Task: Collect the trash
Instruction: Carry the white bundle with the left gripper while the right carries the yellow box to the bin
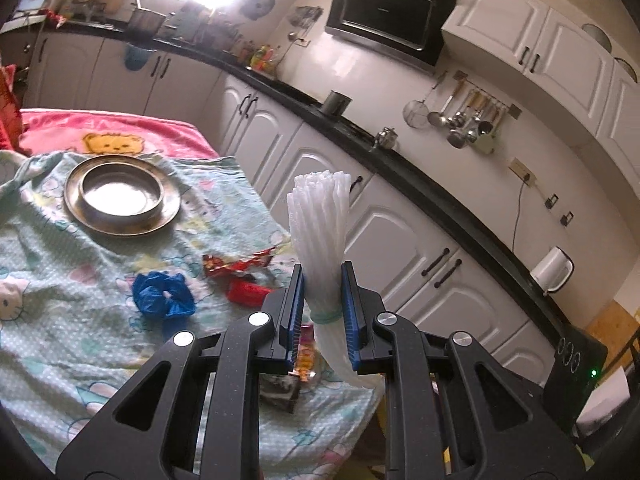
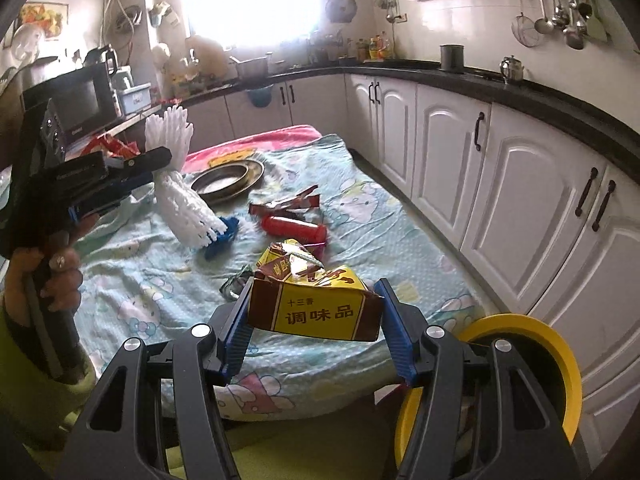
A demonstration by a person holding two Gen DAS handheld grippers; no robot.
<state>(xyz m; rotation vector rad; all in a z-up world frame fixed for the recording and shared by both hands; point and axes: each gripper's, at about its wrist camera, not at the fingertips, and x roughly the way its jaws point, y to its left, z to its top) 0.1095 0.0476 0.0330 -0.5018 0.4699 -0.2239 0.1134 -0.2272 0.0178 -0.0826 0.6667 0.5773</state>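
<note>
Table: we see a table (image 2: 160,280) under a pale blue cartoon cloth, alongside white cabinets (image 2: 520,208).
Plate: a metal plate (image 1: 122,196) rests on the cloth.
Right gripper (image 2: 316,320): we see it clamped on a brown-and-yellow seasoning box (image 2: 316,308), held above the table's near edge.
Left gripper (image 1: 322,300): we see it closed on a white foam net (image 1: 320,232), raised above the table.
Loose trash: a red wrapper (image 2: 294,230), a foil wrapper (image 1: 236,264) and a blue plastic scrap (image 1: 162,296) lie on the cloth.

Window (image 2: 248,0) blown out, backlit glare; interior dimmer, soft blur; fisheye bending, dark corners.
</note>
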